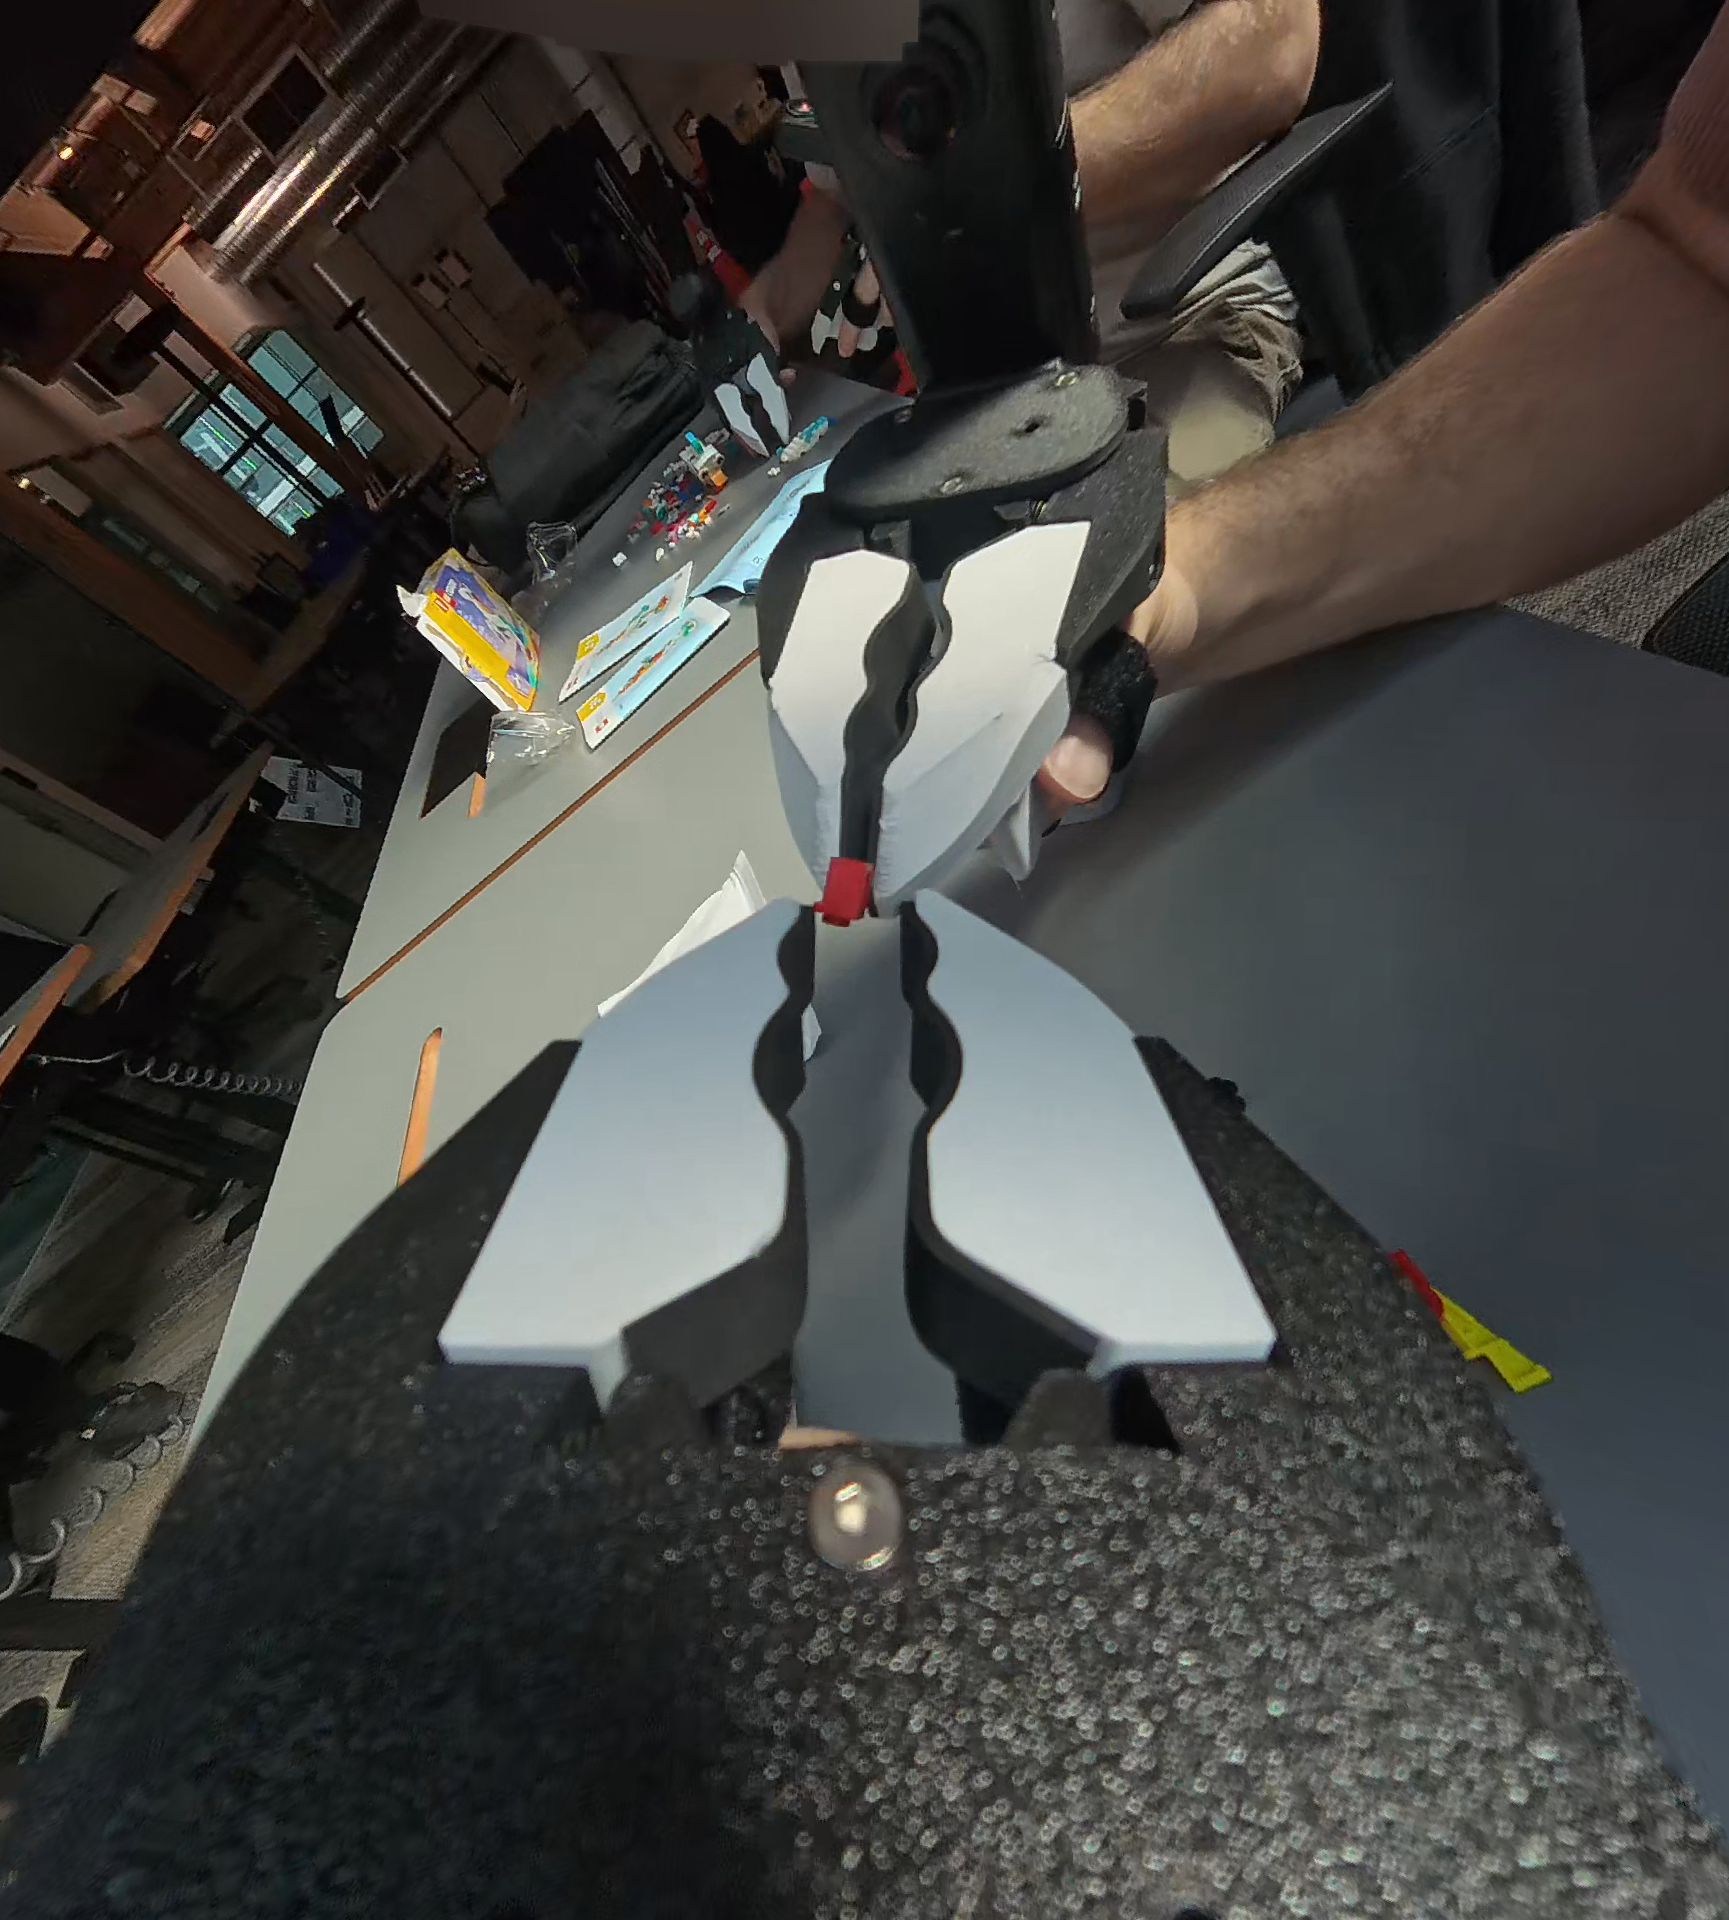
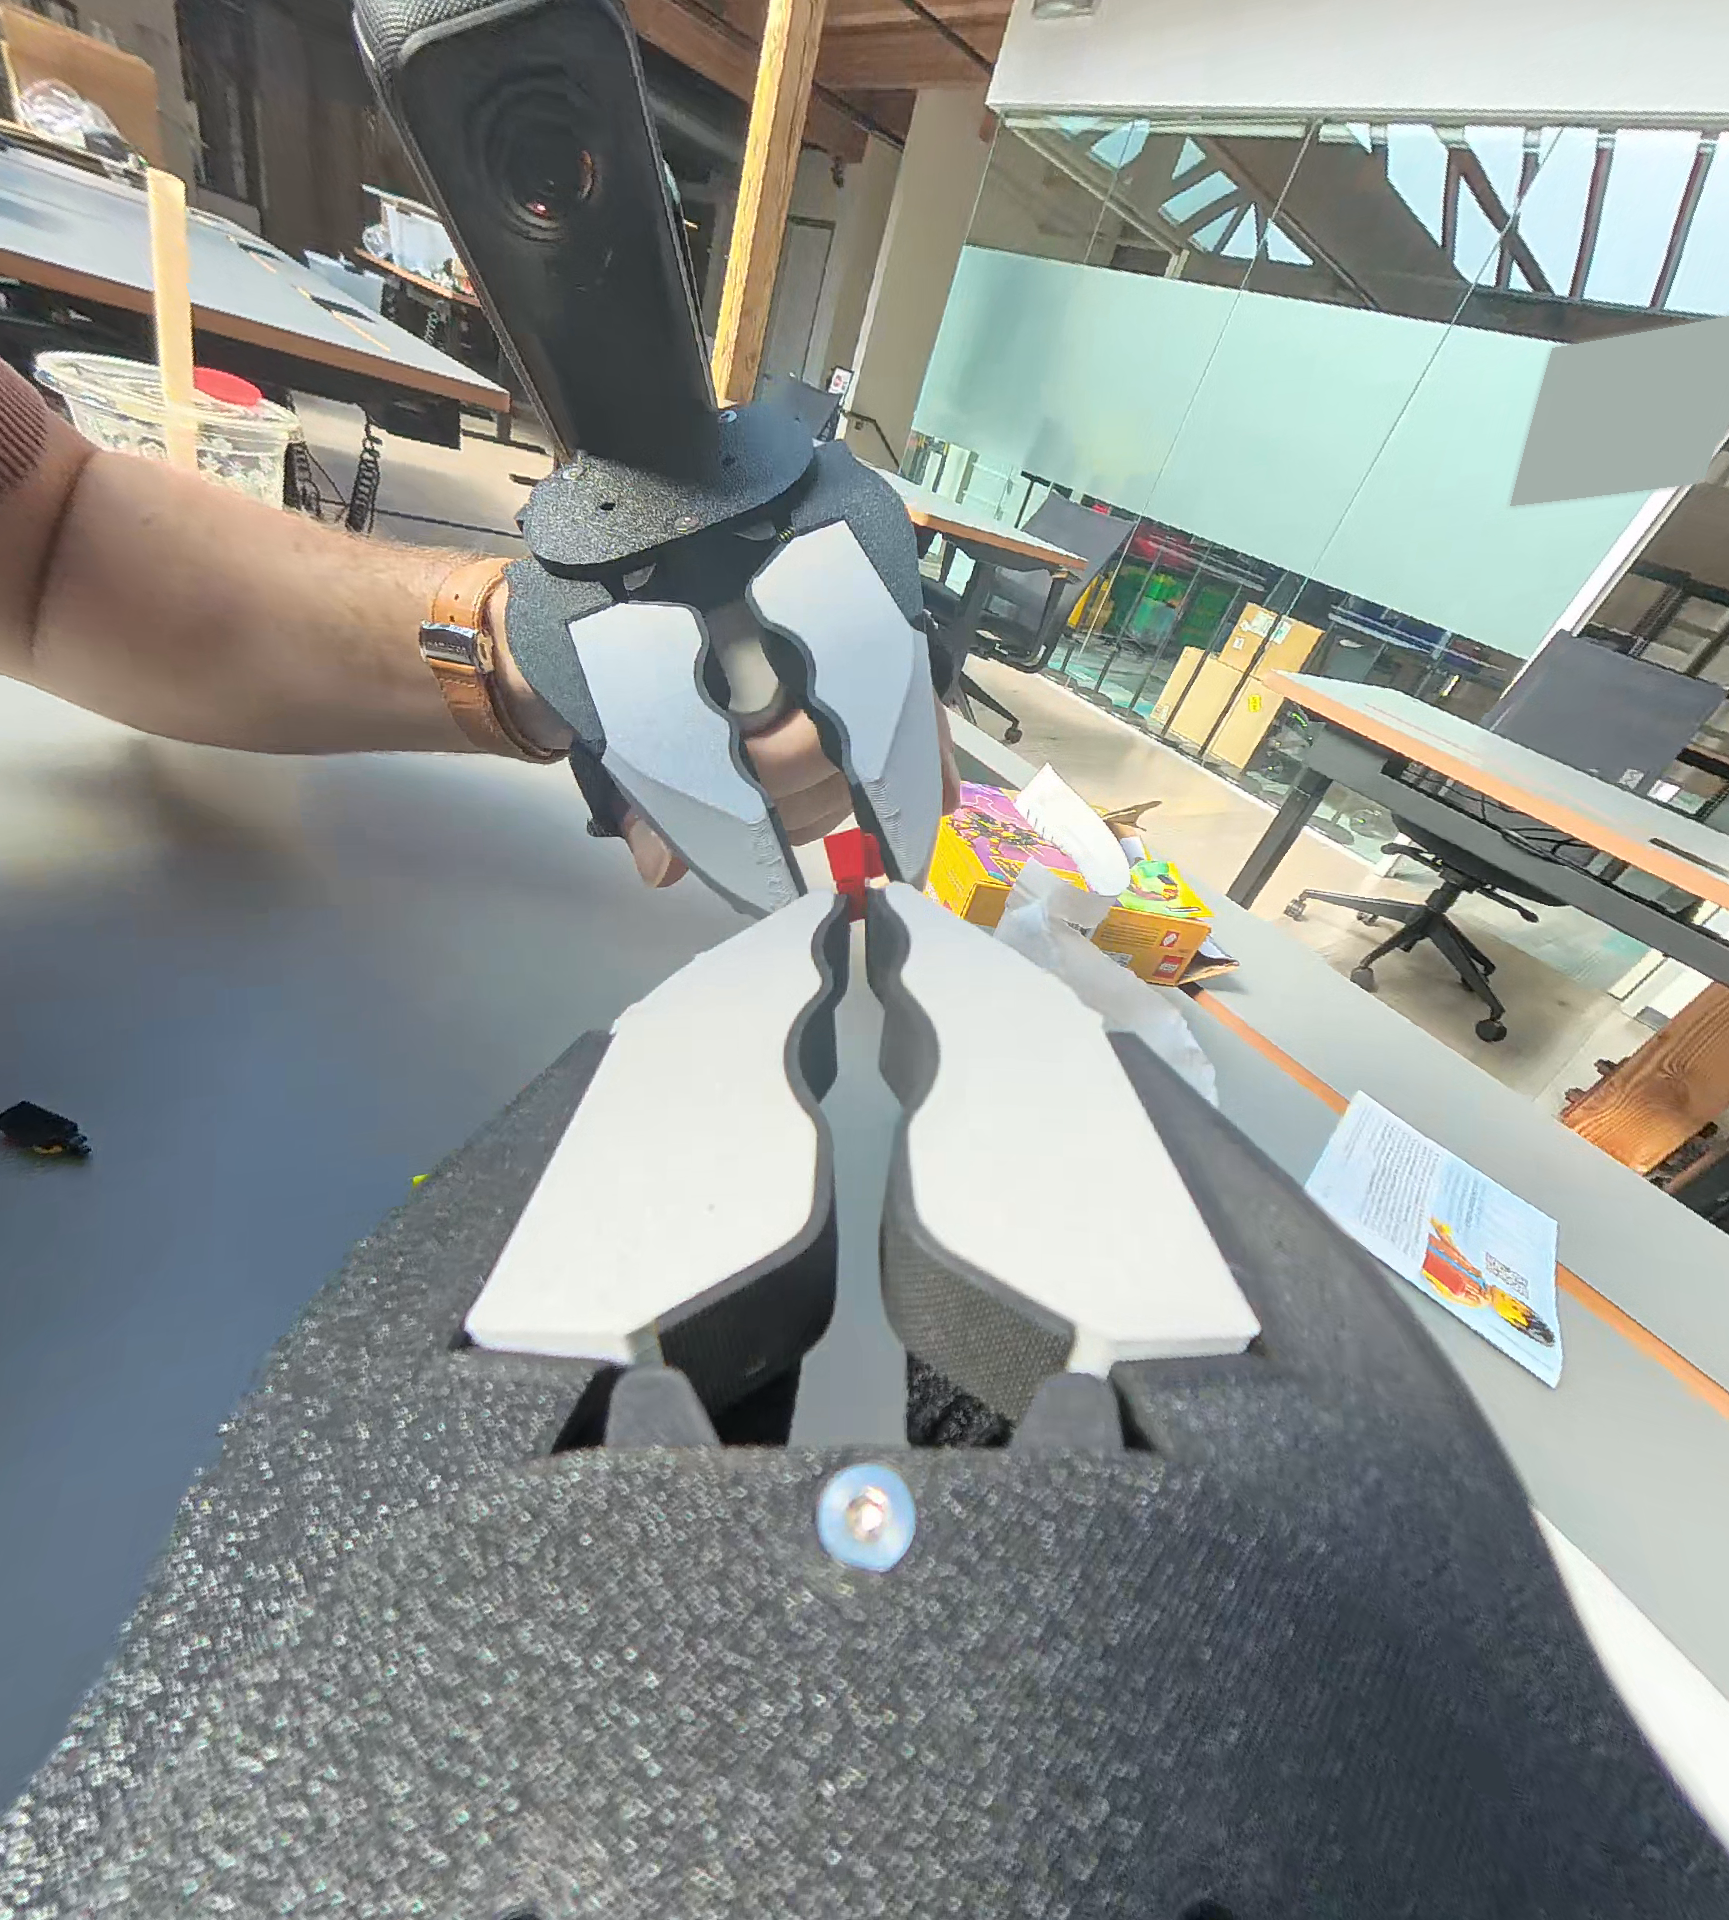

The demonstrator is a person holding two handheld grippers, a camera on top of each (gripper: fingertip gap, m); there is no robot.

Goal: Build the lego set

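A small red lego piece (image 1: 844,888) is pinched at the tips of my right gripper (image 1: 865,868), which faces the left wrist camera and is held above the dark grey table (image 1: 1411,1039). My left gripper (image 1: 852,920) is open, its tips right at the red piece. In the right wrist view my right gripper (image 2: 855,906) is shut on the red piece (image 2: 852,860). The left gripper (image 2: 844,883) faces it with its fingers spread on either side of the piece. Hands hold both grippers.
A yellow and red lego part (image 1: 1473,1340) lies on the table at the right. A small black piece (image 2: 39,1127) lies at the left. A yellow lego box (image 2: 1057,883), white bag (image 2: 1078,935) and leaflet (image 2: 1442,1236) lie behind. The far table holds a box (image 1: 481,623), booklets (image 1: 642,644) and loose bricks (image 1: 678,509). Left and right tips are no more than a few centimetres apart.
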